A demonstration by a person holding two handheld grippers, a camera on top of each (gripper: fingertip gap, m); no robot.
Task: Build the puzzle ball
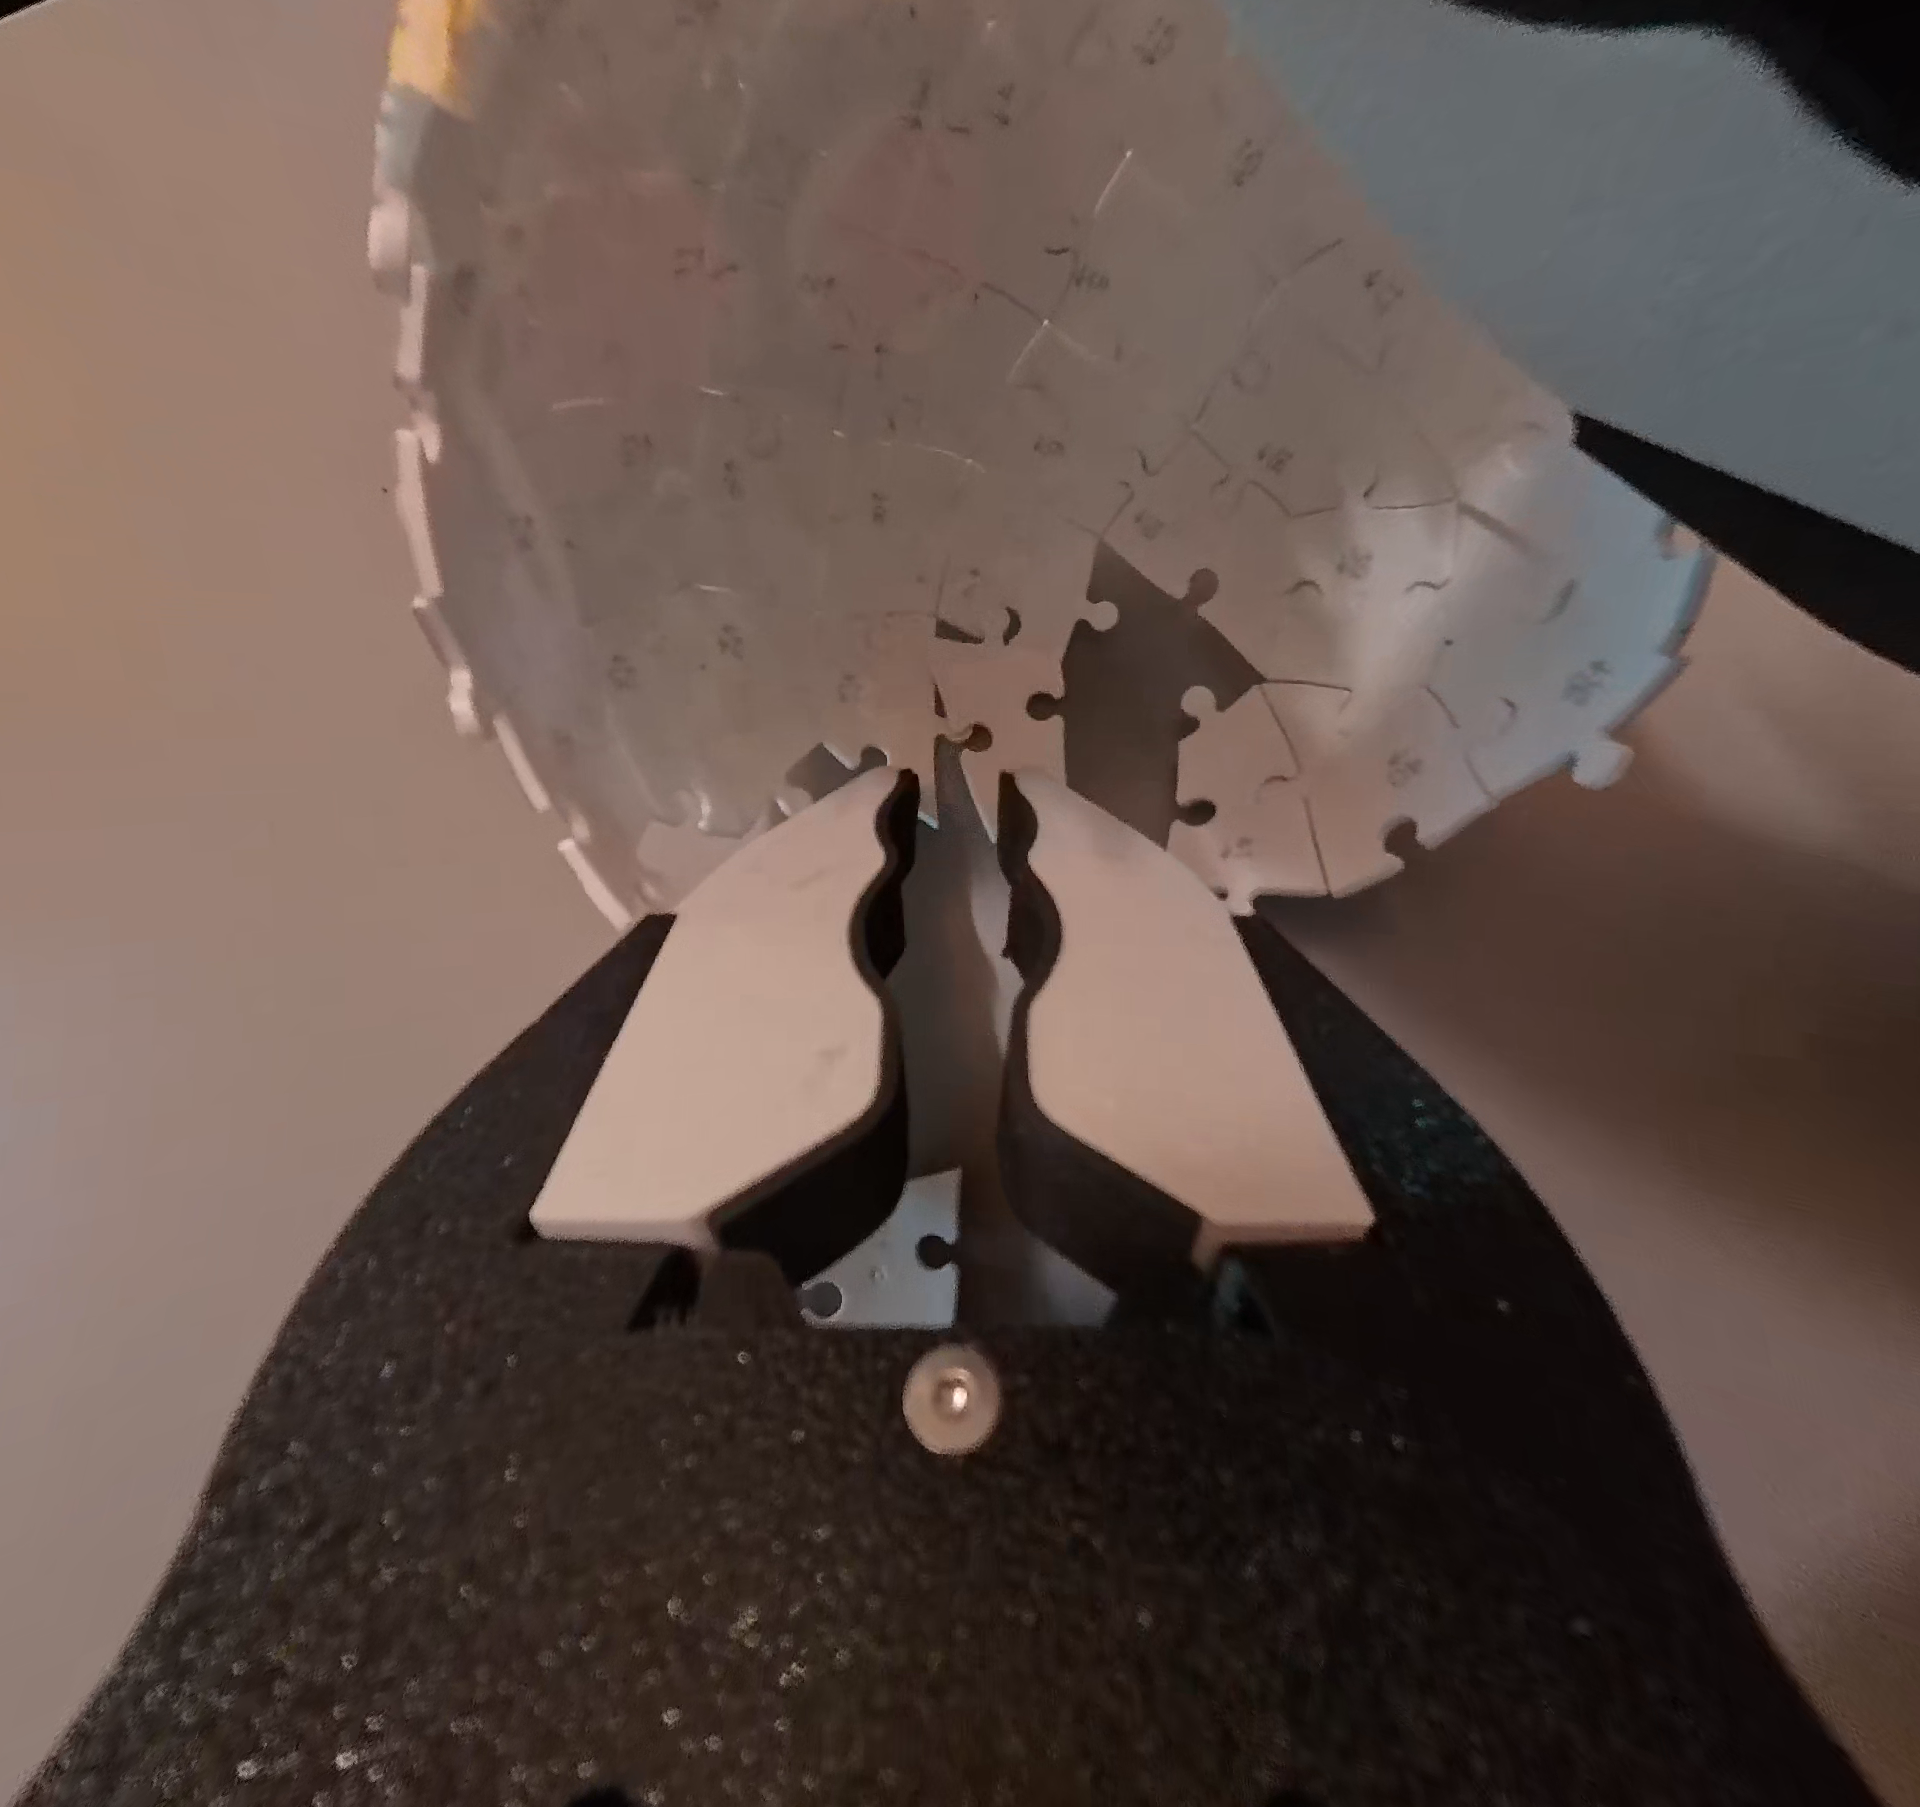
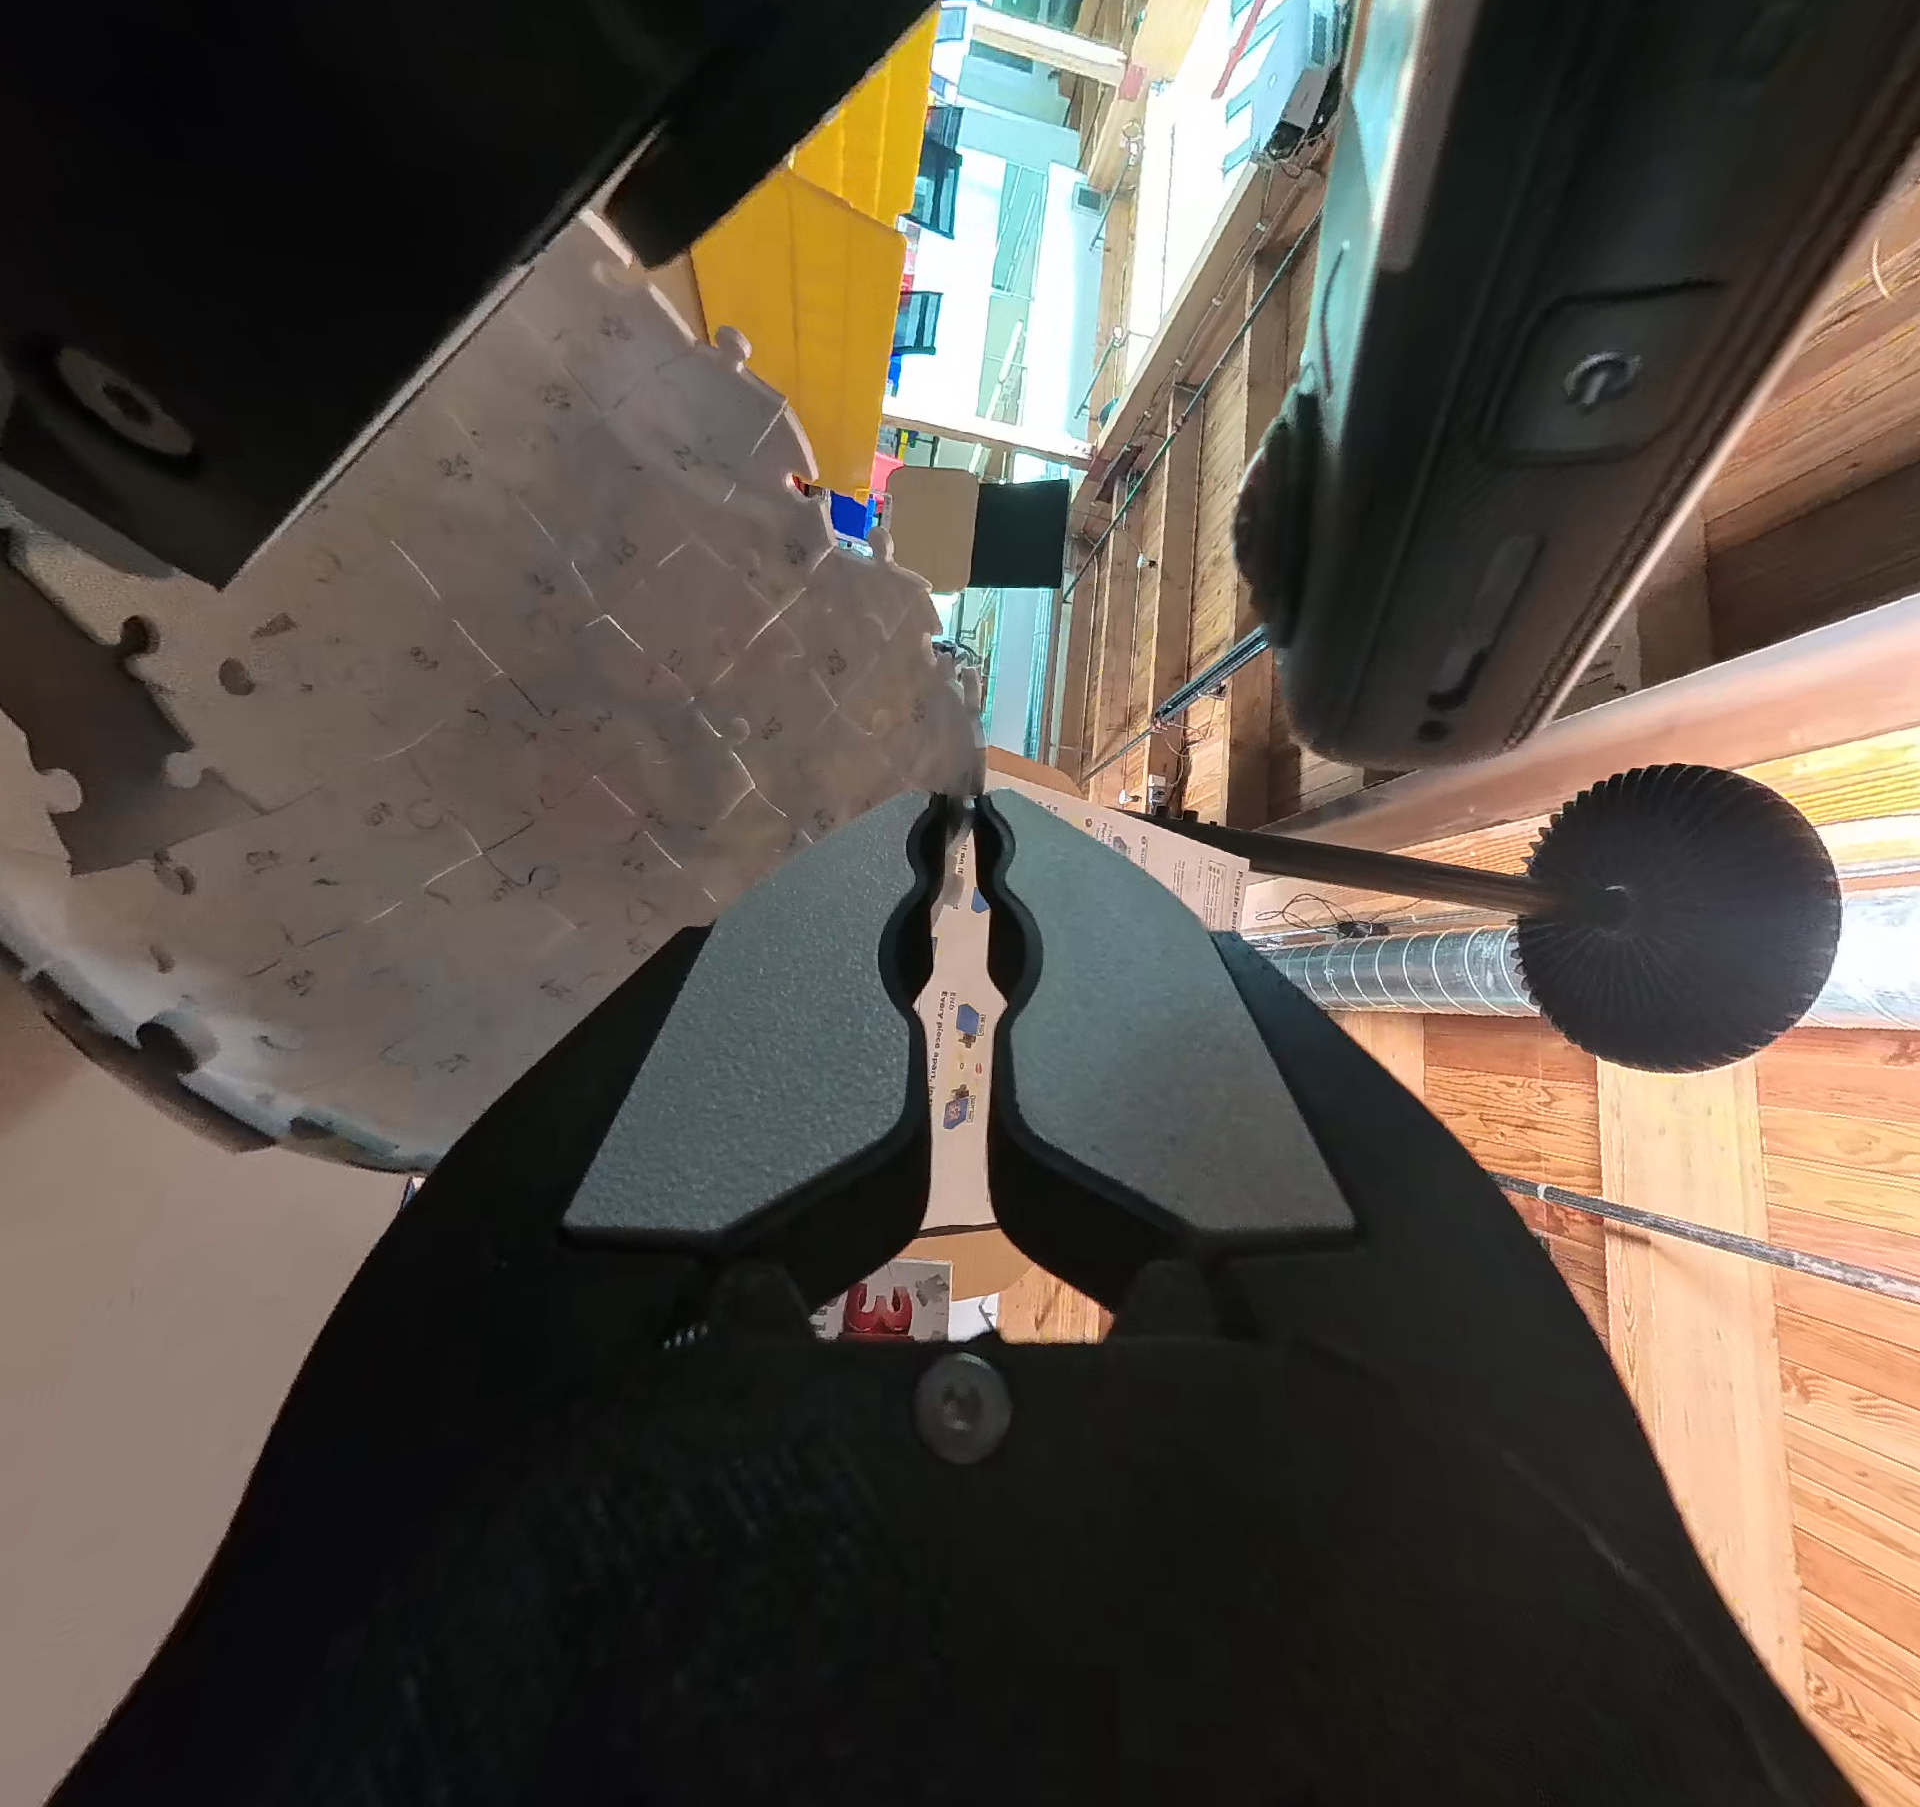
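The puzzle ball is a half-built white shell [image 1: 779,355], seen from its numbered inner side. An open gap [image 1: 1132,677] reaches its lower rim. My left gripper [image 1: 956,786] is at the rim beside the gap. Its jaws are nearly closed on a thin white puzzle piece [image 1: 997,697] that sits at the gap's left edge. In the right wrist view my right gripper [image 2: 961,801] is shut on the rim of the shell [image 2: 499,718] and holds it up off the table. The left gripper's black body [image 2: 260,147] covers the shell's top left there. The gap [image 2: 104,749] shows at the far left.
A beige table [image 1: 156,614] lies under the shell. The right wrist view is tilted. It shows yellow bins [image 2: 831,251], a printed sheet [image 2: 1174,853], wooden boards, a black camera body [image 2: 1558,303] and a black ribbed knob on a rod [image 2: 1673,916]. Across from one pair of fingers to the other is roughly 12 centimetres.
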